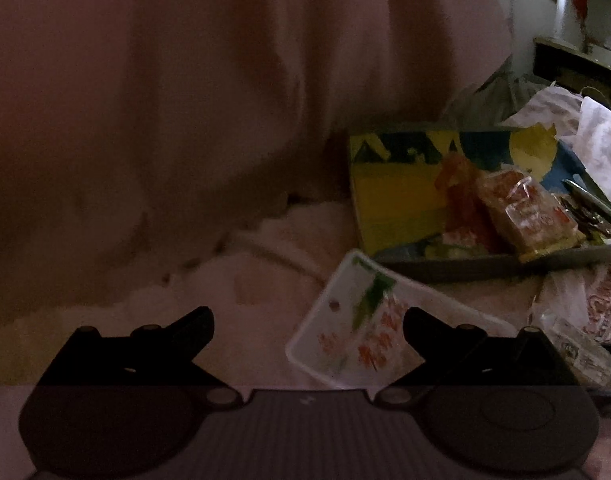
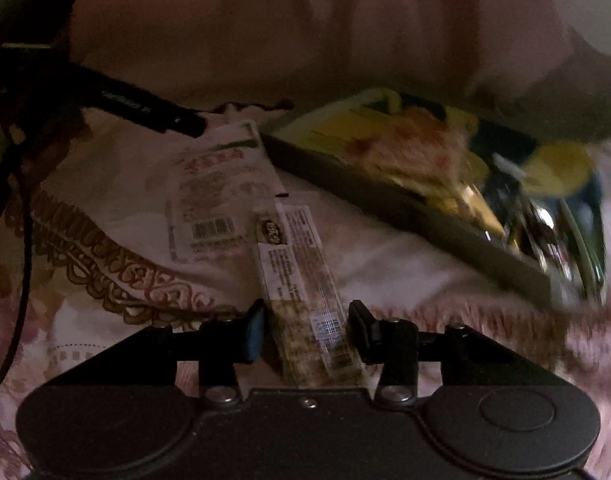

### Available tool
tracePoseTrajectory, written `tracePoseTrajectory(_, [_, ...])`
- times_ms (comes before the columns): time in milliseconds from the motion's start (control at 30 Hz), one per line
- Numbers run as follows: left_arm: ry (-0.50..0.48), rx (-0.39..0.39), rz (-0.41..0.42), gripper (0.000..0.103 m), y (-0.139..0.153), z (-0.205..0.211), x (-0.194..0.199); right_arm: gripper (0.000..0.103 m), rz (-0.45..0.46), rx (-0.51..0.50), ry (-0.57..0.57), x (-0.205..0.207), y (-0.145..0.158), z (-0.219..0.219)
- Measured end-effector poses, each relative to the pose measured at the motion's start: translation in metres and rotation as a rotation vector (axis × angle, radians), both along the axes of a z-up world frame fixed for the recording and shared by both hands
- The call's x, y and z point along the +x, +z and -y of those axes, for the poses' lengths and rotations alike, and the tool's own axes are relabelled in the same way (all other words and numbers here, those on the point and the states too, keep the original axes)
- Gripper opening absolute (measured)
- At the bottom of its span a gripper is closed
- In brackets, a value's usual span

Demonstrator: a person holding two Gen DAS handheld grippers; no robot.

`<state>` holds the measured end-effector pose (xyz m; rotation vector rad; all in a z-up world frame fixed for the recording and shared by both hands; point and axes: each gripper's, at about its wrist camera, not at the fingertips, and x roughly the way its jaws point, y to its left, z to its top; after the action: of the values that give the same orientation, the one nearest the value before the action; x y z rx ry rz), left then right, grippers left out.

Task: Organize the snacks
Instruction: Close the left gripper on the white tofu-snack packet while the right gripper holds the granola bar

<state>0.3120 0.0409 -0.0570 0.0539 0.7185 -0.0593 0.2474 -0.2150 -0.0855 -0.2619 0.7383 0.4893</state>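
The right claw [image 2: 308,330] has its fingers on either side of a long clear snack bar packet [image 2: 301,280] lying on the patterned cloth [image 2: 105,264], closed in on it. The left claw [image 1: 308,330] is spread wide, empty, over a white snack packet [image 1: 369,320]. Beyond both sits a tray [image 1: 445,262] with a yellow-and-blue picture, holding wrapped snacks [image 1: 529,212].

Dim, reddish light — a pink curtain [image 1: 185,100] hangs in folds behind a bed covered by a pale bedspread [image 2: 117,264] with brown scrollwork; brighter daylight falls on a shelf [image 1: 577,60] far right — details there blurred
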Motion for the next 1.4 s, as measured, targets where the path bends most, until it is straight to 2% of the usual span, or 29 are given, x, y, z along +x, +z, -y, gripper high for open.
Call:
tracePoseTrajectory(133, [0.035, -0.086, -0.083, 0.103, -0.012, 0.001, -0.009, 0.046, -0.026, 0.039, -0.06, -0.016, 0.001, 0.007])
tracePoseTrajectory(267, [0.036, -0.179, -0.13, 0.103, -0.021, 0.005, -0.011, 0.046, -0.042, 0.079, -0.089, -0.023, -0.003, 0.012])
tracePoseTrajectory(533, [0.047, -0.327, -0.091, 0.103, -0.034, -0.006, 0.007, 0.046, -0.02, 0.129, -0.076, -0.019, -0.006, 0.017])
tracePoseTrajectory(833, [-0.047, -0.471, -0.055, 0.102, -0.04, -0.027, 0.01, 0.046, -0.008, 0.157, -0.09, -0.012, -0.016, 0.012])
tracePoseTrajectory(1033, [-0.114, -0.543, -0.038, 0.102, -0.029, -0.027, 0.003, 0.044, 0.015, 0.168, -0.133, -0.01, -0.014, 0.011])
tracePoseTrajectory(1267, [-0.147, -0.633, 0.019, 0.102, -0.005, -0.018, 0.0, 0.044, 0.016, 0.169, -0.145, -0.009, -0.015, 0.013])
tracePoseTrajectory(1400, [-0.156, -0.649, 0.037, 0.102, 0.003, -0.005, 0.004, 0.044, 0.017, 0.174, -0.153, -0.008, -0.013, 0.014])
